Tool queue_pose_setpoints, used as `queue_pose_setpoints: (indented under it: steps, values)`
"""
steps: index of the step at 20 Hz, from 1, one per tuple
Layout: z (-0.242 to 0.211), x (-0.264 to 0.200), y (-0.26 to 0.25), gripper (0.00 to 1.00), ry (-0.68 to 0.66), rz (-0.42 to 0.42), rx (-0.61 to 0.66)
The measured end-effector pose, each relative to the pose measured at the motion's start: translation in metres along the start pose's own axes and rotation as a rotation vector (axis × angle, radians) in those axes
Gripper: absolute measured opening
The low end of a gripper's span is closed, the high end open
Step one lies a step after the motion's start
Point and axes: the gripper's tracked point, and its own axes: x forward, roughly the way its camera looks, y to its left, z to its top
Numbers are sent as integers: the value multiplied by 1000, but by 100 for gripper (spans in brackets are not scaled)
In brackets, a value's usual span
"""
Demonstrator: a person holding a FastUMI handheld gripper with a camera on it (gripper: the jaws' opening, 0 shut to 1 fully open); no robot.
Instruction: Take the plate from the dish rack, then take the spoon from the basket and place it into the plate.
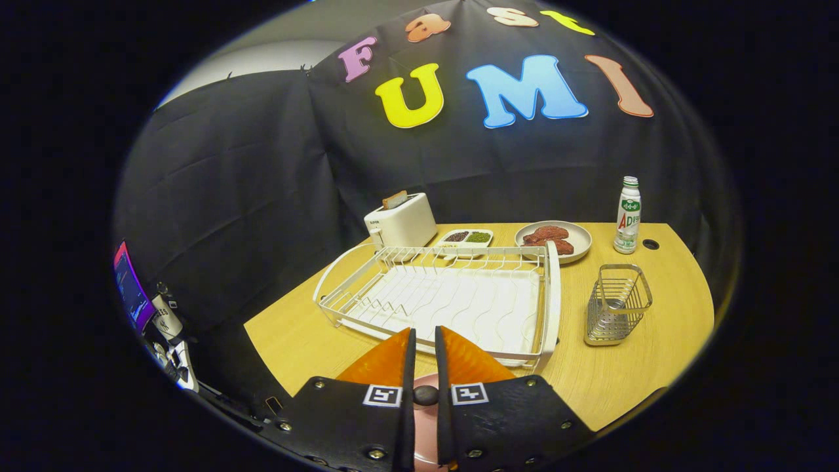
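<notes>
Pink plate [425, 419] sits edge-on at the bottom centre of the frame, pinched between the nearly closed fingers of the gripper [425, 342]. Just beyond them, mid-frame on the wooden worktop [668, 288], lies the white dish rack [446, 301]. Right of it stands the wire basket [616, 305]; whether the spoon is inside I cannot tell.

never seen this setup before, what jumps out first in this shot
The white dish rack stands out first, sitting on the wooden table just ahead of the gripper, whose jaws are nearly shut on the edge of a pink plate. Right of the rack stands a wire basket; beyond the rack are a white toaster, a plate of food and a bottle.
</notes>
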Motion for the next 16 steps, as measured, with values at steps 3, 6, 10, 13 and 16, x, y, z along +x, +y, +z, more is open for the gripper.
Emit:
queue_pose_setpoints:
  steps: [3,6,10,13,16]
  values:
    - [-7,3,3,13,-10,8,10]
    - [-12,3,-1,13,-14,-1,22]
    - [-22,-4,-14,16,18,-29,33]
    - [-37,-9,-29,19,54,-71,70]
    - [-49,-15,-34,19,68,-78,118]
